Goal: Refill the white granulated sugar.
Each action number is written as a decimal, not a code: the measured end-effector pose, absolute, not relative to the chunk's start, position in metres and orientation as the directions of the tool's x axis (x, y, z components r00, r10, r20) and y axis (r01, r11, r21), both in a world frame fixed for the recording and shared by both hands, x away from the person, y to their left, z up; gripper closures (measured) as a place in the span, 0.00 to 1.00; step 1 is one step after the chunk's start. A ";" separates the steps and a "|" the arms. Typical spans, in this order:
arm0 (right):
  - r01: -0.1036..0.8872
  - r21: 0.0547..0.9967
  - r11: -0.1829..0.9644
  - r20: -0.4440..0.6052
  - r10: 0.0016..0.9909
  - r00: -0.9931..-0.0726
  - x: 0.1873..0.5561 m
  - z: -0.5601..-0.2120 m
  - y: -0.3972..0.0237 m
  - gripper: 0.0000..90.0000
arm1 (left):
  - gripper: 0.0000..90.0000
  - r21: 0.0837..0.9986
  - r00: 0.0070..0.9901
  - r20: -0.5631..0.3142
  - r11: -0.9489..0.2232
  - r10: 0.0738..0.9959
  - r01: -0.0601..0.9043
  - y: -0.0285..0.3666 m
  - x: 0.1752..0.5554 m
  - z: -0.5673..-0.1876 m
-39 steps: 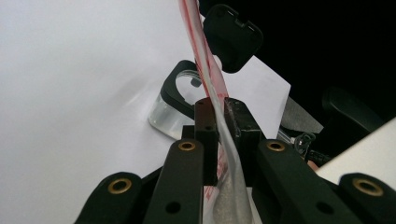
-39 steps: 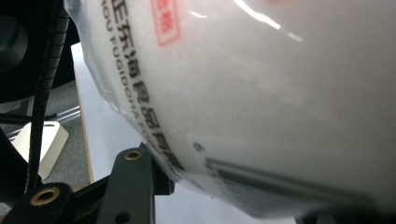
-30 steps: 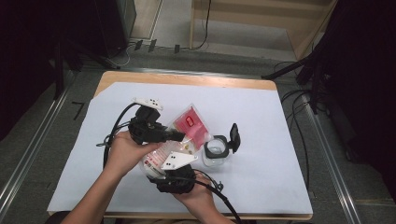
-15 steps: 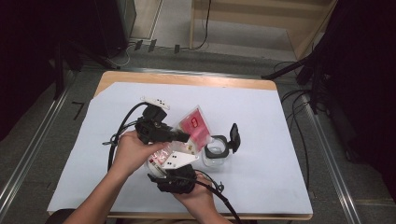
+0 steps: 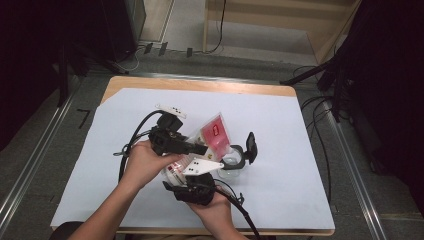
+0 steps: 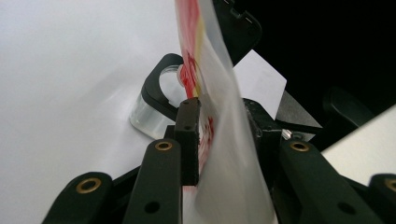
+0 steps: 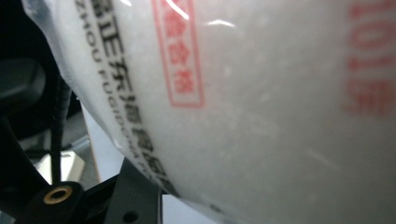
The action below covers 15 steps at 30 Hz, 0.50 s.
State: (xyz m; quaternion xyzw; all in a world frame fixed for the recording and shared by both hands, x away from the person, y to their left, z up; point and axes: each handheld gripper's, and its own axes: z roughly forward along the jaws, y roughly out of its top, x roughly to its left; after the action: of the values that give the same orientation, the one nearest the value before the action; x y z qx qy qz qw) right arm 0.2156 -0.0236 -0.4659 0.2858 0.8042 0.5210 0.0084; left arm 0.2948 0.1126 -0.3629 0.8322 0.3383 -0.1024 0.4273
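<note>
High view: the plastic pouch [image 5: 212, 135], white with red print, is held tilted above the surface centre, its top corner at about 1 o'clock from the hands, over a clear jar [image 5: 231, 167] with a black hinged lid [image 5: 250, 146]. Left claw [image 6: 219, 135] has just been opening; pouch edge sits between its jaws, contact on the far pad unclear. Right claw [image 5: 200, 172] presses against the pouch's lower body; grip not confirmable. Risk: if the left lets go before the right has it, the pouch flops and spills past the jar. White sheet [image 5: 300, 150] covers the wooden surface [image 5: 200, 84]; cables on the floor at 12 and 3 o'clock.
</note>
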 end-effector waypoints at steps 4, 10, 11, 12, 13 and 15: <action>0.448 0.847 0.288 0.284 0.468 -0.837 0.216 -0.465 -0.025 0.67 | 0.82 0.635 0.749 -0.446 -0.417 0.491 0.651 0.113 0.295 -0.361; 0.413 0.848 0.332 0.229 0.473 -0.851 0.213 -0.462 -0.021 0.63 | 0.91 0.625 0.749 -0.413 -0.437 0.518 0.647 0.111 0.294 -0.358; 0.410 0.848 0.335 0.226 0.472 -0.852 0.213 -0.461 -0.020 0.62 | 0.91 0.621 0.750 -0.416 -0.441 0.515 0.647 0.110 0.295 -0.357; 0.406 0.847 0.343 0.217 0.474 -0.853 0.212 -0.461 -0.019 0.62 | 0.91 0.615 0.745 -0.421 -0.440 0.517 0.654 0.109 0.296 -0.356; 0.402 0.846 0.350 0.211 0.472 -0.856 0.212 -0.460 -0.018 0.63 | 0.91 0.603 0.738 -0.431 -0.443 0.520 0.664 0.108 0.297 -0.355; 0.400 0.846 0.353 0.208 0.473 -0.856 0.213 -0.456 -0.018 0.63 | 0.90 0.586 0.735 -0.439 -0.455 0.517 0.671 0.106 0.302 -0.351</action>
State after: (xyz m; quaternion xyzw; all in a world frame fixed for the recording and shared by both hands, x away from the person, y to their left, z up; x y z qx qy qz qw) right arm 0.2134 -0.0178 -0.4565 0.2656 0.8217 0.5030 0.0362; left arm 0.3022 0.1063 -0.3508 0.8471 0.3506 -0.0989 0.3869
